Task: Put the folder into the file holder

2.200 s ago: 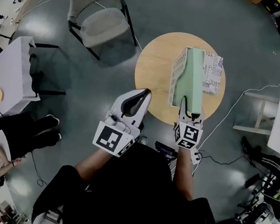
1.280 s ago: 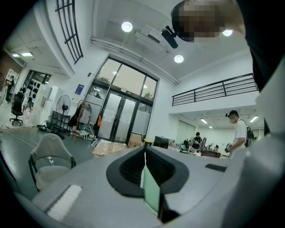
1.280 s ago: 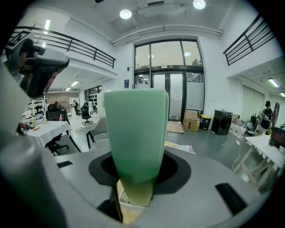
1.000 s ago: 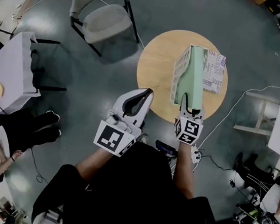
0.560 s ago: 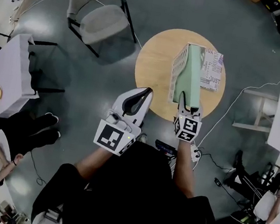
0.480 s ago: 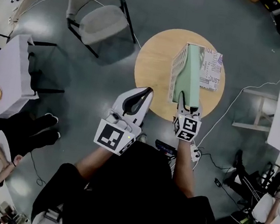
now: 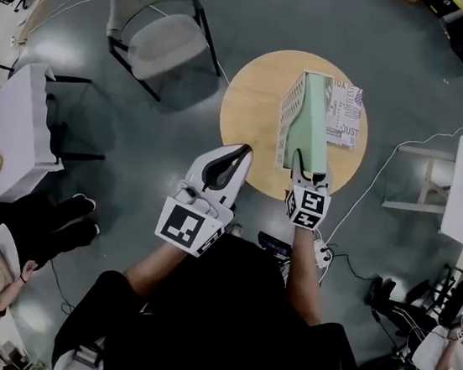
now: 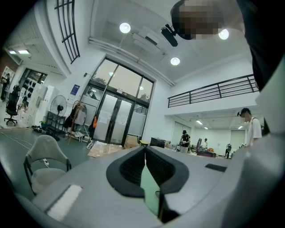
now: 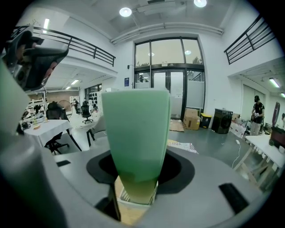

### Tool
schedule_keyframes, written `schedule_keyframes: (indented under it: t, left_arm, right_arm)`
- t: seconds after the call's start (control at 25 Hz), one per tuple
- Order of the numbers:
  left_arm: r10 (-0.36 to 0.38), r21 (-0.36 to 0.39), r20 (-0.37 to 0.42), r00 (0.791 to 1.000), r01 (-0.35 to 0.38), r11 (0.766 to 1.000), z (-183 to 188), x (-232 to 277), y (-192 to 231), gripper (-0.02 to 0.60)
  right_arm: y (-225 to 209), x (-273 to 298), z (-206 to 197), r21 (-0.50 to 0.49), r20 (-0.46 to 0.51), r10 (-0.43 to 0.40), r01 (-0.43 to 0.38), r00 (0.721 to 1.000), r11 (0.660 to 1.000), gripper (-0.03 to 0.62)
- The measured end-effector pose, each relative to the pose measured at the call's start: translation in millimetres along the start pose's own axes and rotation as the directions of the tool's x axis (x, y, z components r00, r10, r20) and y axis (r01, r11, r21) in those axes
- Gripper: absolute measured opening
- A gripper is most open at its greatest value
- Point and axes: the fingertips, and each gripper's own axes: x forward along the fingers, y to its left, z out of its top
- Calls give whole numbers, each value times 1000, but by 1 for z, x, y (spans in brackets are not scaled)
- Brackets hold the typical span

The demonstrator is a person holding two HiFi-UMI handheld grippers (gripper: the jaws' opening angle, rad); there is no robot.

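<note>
On the table [image 7: 253,115], one folder [image 7: 312,114] in one holder [image 7: 289,120]; right tongs [image 7: 311,170] spreading round it; left tongs [image 7: 242,151] clamped.

A round light-wood table [image 7: 249,119] is set on a dark grey-green polished floor [image 7: 288,14], and on its right half a white slotted plastic file holder [image 7: 288,118] is stood, with a white printed sheet with dark lettering [image 7: 348,117] laid flat just beside it.
</note>
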Motion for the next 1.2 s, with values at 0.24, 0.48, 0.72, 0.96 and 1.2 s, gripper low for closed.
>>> schedule_keyframes:
  t: [0.24, 0.48, 0.72, 0.96, 1.2]
  left_arm:
    - [-2, 11, 17, 1000, 2, 1000, 6, -9, -11, 11]
    - [3, 20, 33, 999, -4, 1000, 6, -23, -30, 11]
    - [5, 39, 55, 998, -7, 999, 9, -43, -58, 11]
    - [7, 59, 77, 997, -12, 998, 8, -71, -92, 11]
    - [9, 73, 95, 995, -16, 997, 6, -105, -127, 11]
  right_arm:
    - [-1, -9, -1, 5, -5, 8, -8, 1000, 1000, 204]
    - [-5, -30, -7, 29, 5, 14, -14, 1000, 999, 213]
    - [-8, -59, -13, 49, 26, 16, -17, 1000, 999, 216]
    - [-12, -101, -23, 66, 29, 4, -6, 1000, 998, 210]
    - [-7, -152, -29, 116, 39, 2, -7, 999, 993, 189]
